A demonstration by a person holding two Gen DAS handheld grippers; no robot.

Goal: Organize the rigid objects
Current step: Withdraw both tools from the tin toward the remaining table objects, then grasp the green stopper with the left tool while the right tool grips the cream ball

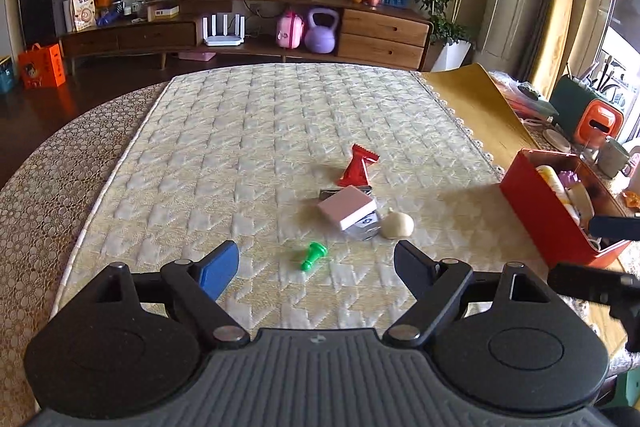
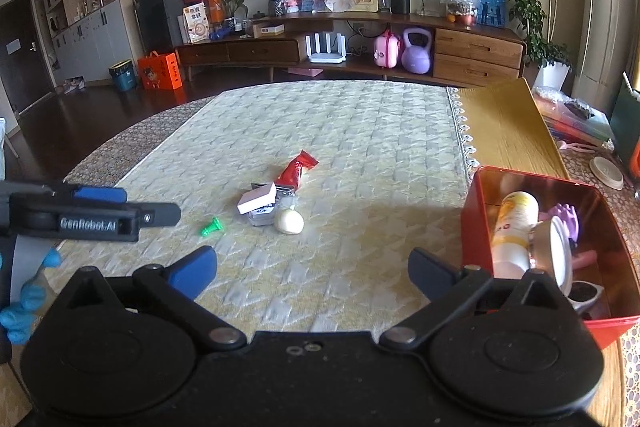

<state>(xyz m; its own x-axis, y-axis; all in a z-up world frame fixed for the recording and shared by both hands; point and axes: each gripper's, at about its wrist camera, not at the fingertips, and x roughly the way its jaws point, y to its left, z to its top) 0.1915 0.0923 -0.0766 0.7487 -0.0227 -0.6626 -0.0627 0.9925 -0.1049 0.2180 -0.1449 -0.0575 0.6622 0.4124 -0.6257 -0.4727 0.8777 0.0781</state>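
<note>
Left wrist view: the left gripper (image 1: pixel 316 261), jaws spread wide and empty, hangs over a quilted cream-and-yellow table cover (image 1: pixel 240 147) with a raised diamond weave, a green plastic chess pawn (image 1: pixel 313 255) lying on its side between the fingertips and slightly beyond them. Just past it sits a small heap: a flat pink-and-white box (image 1: pixel 347 207) tilted on a silver foil packet (image 1: pixel 366 225), a smooth cream garlic-shaped object (image 1: pixel 397 224) touching the packet's right side, and a crinkled red sachet (image 1: pixel 359 166) at the far end. A glossy red rectangular bin (image 1: pixel 548 223) stands at the cover's right edge. Beyond the table, a low wooden media cabinet (image 1: pixel 384 31) holds a purple kettlebell (image 1: pixel 321 31).

Right wrist view alone looks down into the bin (image 2: pixel 476 211), showing a white-and-yellow bottle (image 2: pixel 514 227), a round white lid and a purple item inside. The right gripper (image 2: pixel 312 269), jaws apart with nothing between them, hovers near the bin's left wall; a blue-gloved hand (image 2: pixel 24 299) carries the left tool at far left.
</note>
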